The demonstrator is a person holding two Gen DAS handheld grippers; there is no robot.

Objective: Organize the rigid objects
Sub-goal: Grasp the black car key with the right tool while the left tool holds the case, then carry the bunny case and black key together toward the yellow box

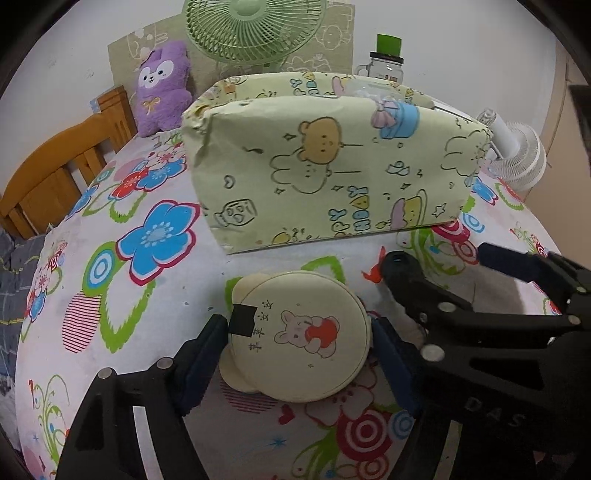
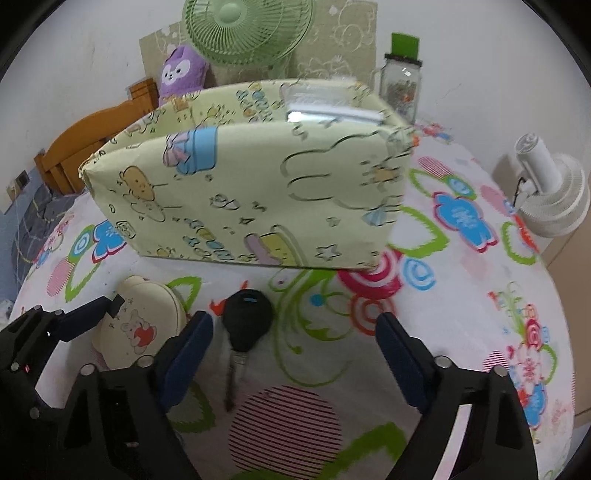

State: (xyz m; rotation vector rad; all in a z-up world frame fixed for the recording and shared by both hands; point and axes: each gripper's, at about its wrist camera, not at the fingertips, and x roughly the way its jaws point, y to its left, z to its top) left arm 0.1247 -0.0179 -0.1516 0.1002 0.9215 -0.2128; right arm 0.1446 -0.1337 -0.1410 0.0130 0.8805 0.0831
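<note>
Item: car key (image 2: 240,332), long axis vertical at lower centre, lay between the right gripper (image 2: 295,347)'s spread jaws beside the left pad, while the left gripper (image 1: 299,339) pinched the round cream case (image 1: 303,336).

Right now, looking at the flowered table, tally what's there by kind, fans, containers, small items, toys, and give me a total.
Fans: 2, green fan, white fan
Containers: 2, paper-covered box, glass jar
Small items: 2, round cream case, black car key
Plush toys: 1, purple plush
Total: 7

Left gripper (image 1: 299,338) jaws clamping round cream case (image 1: 301,338), patterned box (image 1: 332,162) behind, floral tablecloth (image 1: 147,314)
</note>
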